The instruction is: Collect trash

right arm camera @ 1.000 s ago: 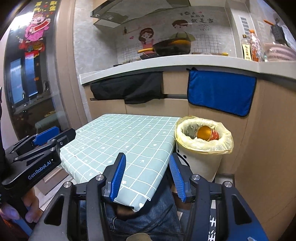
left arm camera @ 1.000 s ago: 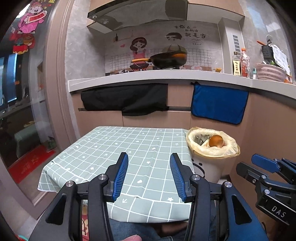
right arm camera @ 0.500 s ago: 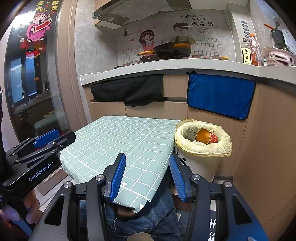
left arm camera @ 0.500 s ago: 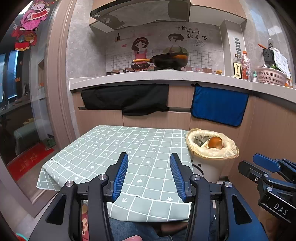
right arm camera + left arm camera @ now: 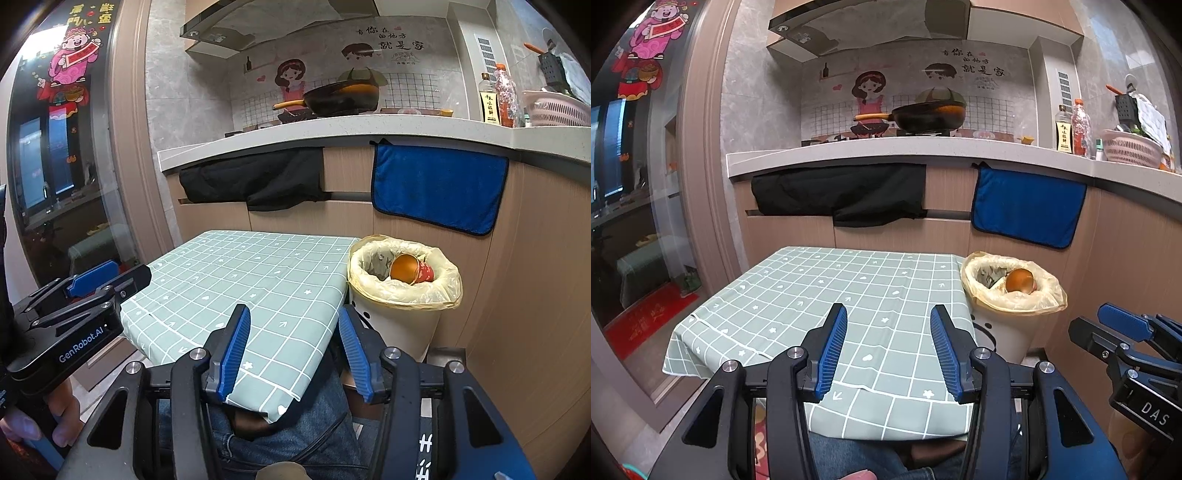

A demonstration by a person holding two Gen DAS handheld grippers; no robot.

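Hand-held gripper (image 5: 59, 325) labelled "GenRobot.AI" and "DAS"-marked hand-held gripper (image 5: 1126, 354), both spread, empty.

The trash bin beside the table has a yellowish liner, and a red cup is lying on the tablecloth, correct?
Not quite. The red cup lies inside the trash bin, not on the tablecloth; the right wrist view shows it. The yellowish liner and the bin's place beside the table are right.

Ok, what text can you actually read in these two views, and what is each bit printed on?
"GenRobot.AI": side of the left gripper.
"DAS": side of the right gripper, rest cut off.
"有你在的地方 就是家": wall sticker above the stove.
Sauce bottle label: too small to read.
Door decal: characters too blurred.
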